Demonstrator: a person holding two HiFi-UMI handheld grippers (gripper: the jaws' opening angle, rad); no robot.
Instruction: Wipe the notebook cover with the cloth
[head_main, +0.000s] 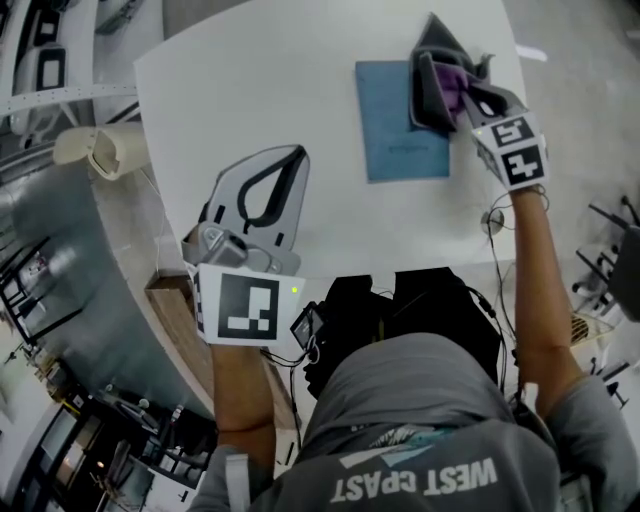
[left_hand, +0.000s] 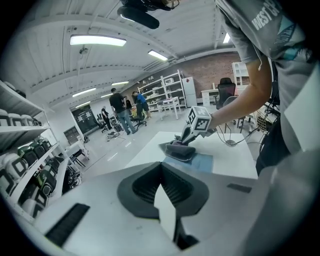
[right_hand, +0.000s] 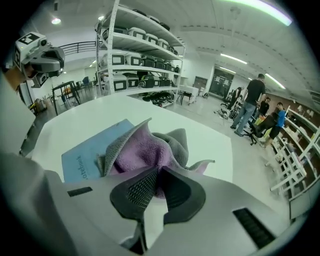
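Nearest, the empty left gripper (head_main: 297, 153) had jaws together; the right gripper (right_hand: 157, 171) pinched the soft, limp purple-grey cloth (right_hand: 142, 150) atop the thin blue notebook (head_main: 395, 130).

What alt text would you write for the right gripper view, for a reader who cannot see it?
The right gripper is shut on a grey-and-purple cloth bunched over a blue notebook on a white table. Shelves stand behind.

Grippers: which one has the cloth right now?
The right gripper, shut on the purple-grey cloth over the blue notebook; the left gripper is empty, off the notebook.
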